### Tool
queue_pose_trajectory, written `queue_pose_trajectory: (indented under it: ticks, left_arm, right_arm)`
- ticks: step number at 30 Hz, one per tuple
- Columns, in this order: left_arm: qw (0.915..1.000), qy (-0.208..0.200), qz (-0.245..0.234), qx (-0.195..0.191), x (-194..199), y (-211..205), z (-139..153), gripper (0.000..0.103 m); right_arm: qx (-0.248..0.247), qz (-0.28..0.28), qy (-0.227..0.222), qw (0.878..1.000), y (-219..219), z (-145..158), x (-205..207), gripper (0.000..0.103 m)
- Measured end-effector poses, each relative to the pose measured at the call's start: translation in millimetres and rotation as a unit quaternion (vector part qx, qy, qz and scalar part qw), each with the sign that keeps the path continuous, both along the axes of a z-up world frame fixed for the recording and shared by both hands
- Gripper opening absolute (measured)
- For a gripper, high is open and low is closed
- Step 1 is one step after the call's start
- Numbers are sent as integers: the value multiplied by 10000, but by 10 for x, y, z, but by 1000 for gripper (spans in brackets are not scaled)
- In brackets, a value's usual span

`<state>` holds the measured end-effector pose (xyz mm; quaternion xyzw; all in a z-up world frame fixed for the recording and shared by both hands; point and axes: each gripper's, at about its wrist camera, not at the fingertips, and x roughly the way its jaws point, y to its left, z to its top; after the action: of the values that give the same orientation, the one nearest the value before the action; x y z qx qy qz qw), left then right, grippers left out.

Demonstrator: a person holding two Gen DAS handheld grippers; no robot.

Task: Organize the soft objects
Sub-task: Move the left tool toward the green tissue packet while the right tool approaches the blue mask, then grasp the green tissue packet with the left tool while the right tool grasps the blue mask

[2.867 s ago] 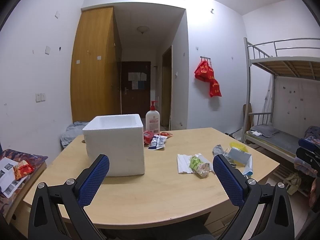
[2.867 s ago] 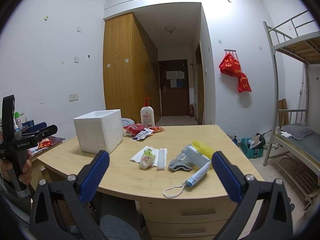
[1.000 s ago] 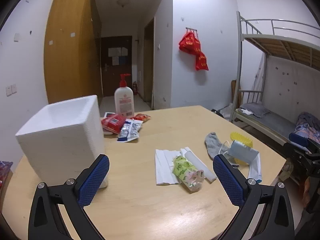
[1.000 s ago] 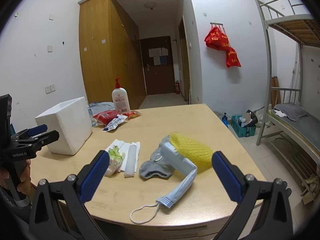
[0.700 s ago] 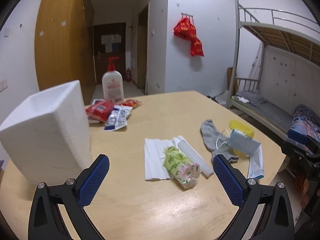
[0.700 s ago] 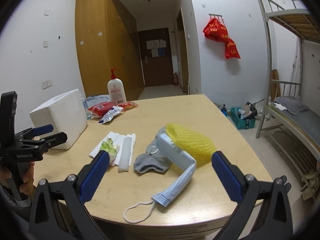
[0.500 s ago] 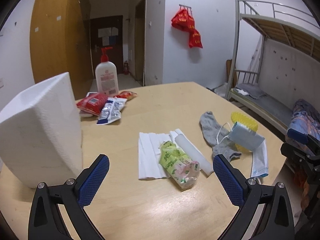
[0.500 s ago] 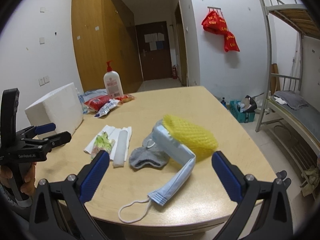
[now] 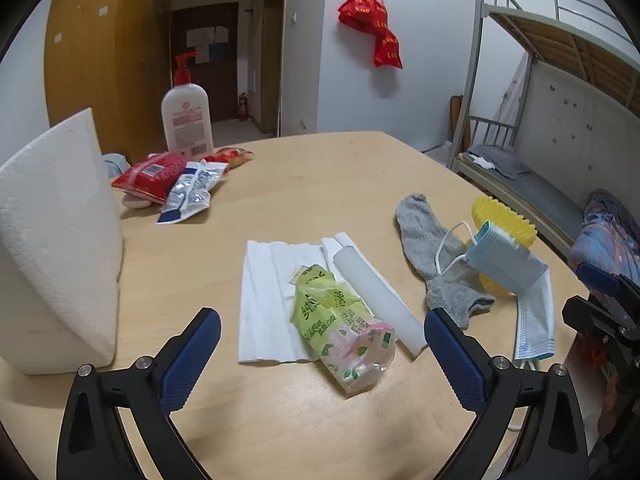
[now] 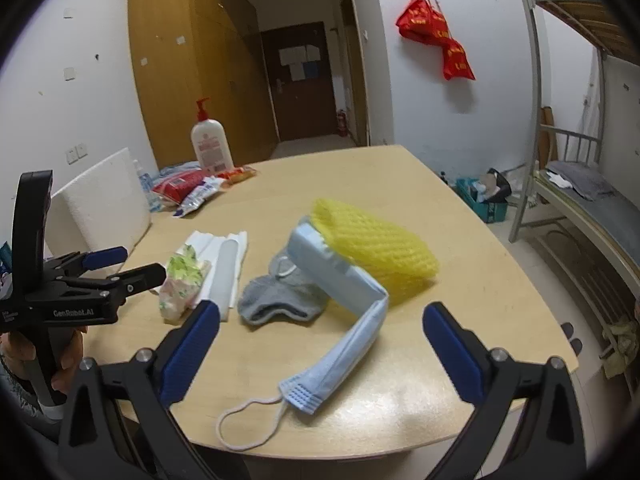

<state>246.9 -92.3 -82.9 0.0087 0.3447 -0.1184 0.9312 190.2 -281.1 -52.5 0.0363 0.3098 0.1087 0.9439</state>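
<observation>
Left wrist view: the left gripper [image 9: 320, 354] hangs spread wide and empty over the wooden table [image 9: 320, 168]. A green tissue pack [image 9: 340, 326] lies between its fingers on white paper napkins [image 9: 266, 284], touching a white roll [image 9: 378, 300]. At 2 o'clock a grey sock [image 9: 434, 252] lies under a blue face mask [image 9: 510, 268] and yellow foam net [image 9: 502, 216]. At 9 o'clock stands a white foam box [image 9: 56, 248].

Right wrist view: the right gripper [image 10: 320, 354], released and empty, hovers over the mask [image 10: 340, 300]. The mask seems draped on the net [image 10: 372, 244].
</observation>
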Motion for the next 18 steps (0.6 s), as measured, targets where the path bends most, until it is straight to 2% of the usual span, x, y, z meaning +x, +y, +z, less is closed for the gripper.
queue_pose_trajectory:
  ticks: [3, 9, 14, 18]
  left_arm:
    - [9999, 75, -60, 39, 79, -46, -60, 96]
    - [9996, 228, -139, 38, 203, -110, -140, 89]
    - [9989, 425, -174, 91, 276, -145, -231, 77]
    - [9984, 548, -151, 66, 319, -132, -294, 63]
  right_arm:
    - [-61, -46, 130, 9999, -3, -53, 29, 93]
    - [5, -92, 362, 9993, -54, -157, 97, 88]
    - [-27, -139, 451, 9989, -66, -203, 137, 87]
    - [-151, -151, 457, 9987, -41, -205, 152, 87]
